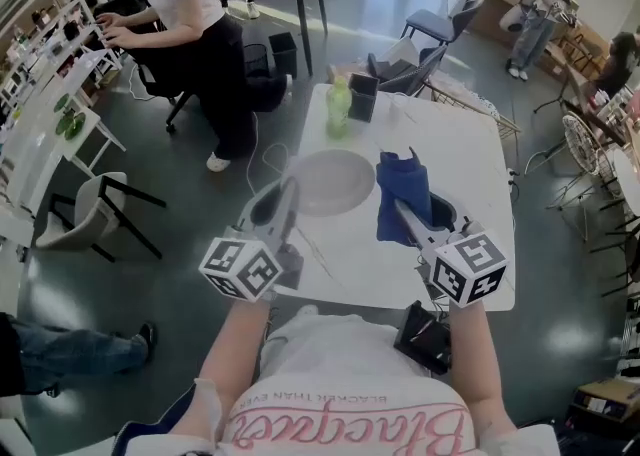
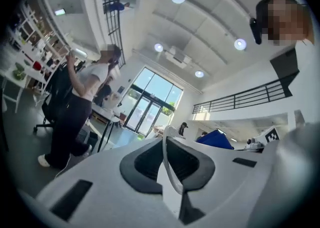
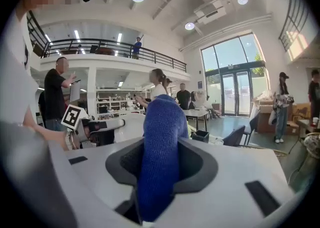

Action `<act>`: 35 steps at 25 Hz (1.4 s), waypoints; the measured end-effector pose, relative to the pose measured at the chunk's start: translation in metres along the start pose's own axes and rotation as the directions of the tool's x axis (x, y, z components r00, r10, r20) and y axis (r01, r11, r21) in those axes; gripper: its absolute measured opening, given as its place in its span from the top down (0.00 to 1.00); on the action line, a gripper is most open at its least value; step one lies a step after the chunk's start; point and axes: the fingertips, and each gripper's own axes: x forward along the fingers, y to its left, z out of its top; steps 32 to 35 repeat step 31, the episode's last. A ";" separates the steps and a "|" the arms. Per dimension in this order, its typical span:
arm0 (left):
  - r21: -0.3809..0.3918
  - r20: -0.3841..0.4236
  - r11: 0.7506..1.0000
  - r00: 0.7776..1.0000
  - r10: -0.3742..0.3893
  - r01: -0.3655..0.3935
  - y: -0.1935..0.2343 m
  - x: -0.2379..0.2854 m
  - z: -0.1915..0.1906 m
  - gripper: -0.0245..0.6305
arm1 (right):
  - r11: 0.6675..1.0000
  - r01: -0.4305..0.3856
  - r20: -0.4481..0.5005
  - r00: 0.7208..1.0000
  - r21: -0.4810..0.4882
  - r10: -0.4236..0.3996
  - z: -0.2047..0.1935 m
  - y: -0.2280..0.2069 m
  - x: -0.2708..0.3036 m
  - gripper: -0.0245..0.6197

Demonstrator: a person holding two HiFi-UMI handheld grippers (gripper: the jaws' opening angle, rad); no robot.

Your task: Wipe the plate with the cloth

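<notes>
Left gripper [image 1: 288,196] gripped the white plate [image 1: 338,180] by its rim; right gripper [image 1: 402,212] pinched a blue cloth [image 1: 403,182] beside it; hard wiping could pry it loose.

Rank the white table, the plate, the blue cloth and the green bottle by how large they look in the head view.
1. white table
2. plate and blue cloth: about alike. The cloth is held up, nearer the camera, so I leave these two unranked.
3. green bottle
</notes>
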 end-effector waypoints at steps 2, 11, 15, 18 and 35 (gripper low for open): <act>-0.043 -0.006 0.999 1.000 0.026 -0.027 0.004 -0.002 0.000 0.93 | 0.999 0.023 0.011 1.000 0.023 -0.024 0.001 -0.001 -0.001 0.75; -0.074 -0.007 0.996 0.999 0.049 -0.049 0.004 -0.004 -0.002 0.93 | 0.998 0.052 0.013 0.999 0.045 -0.053 -0.007 0.000 -0.002 0.75; -0.060 -0.011 0.997 0.999 0.044 -0.045 0.002 -0.003 -0.003 0.93 | 0.997 0.064 0.010 0.998 0.046 -0.064 -0.010 0.000 0.000 0.75; -0.050 -0.014 0.998 0.999 0.040 -0.041 -0.001 -0.002 -0.002 0.93 | 0.996 0.066 0.012 0.998 0.052 -0.066 -0.010 0.001 0.002 0.75; -0.024 -0.025 1.000 1.000 0.017 -0.018 -0.010 0.001 0.001 0.93 | 0.997 0.064 0.016 0.998 0.041 -0.064 -0.008 0.010 0.009 0.75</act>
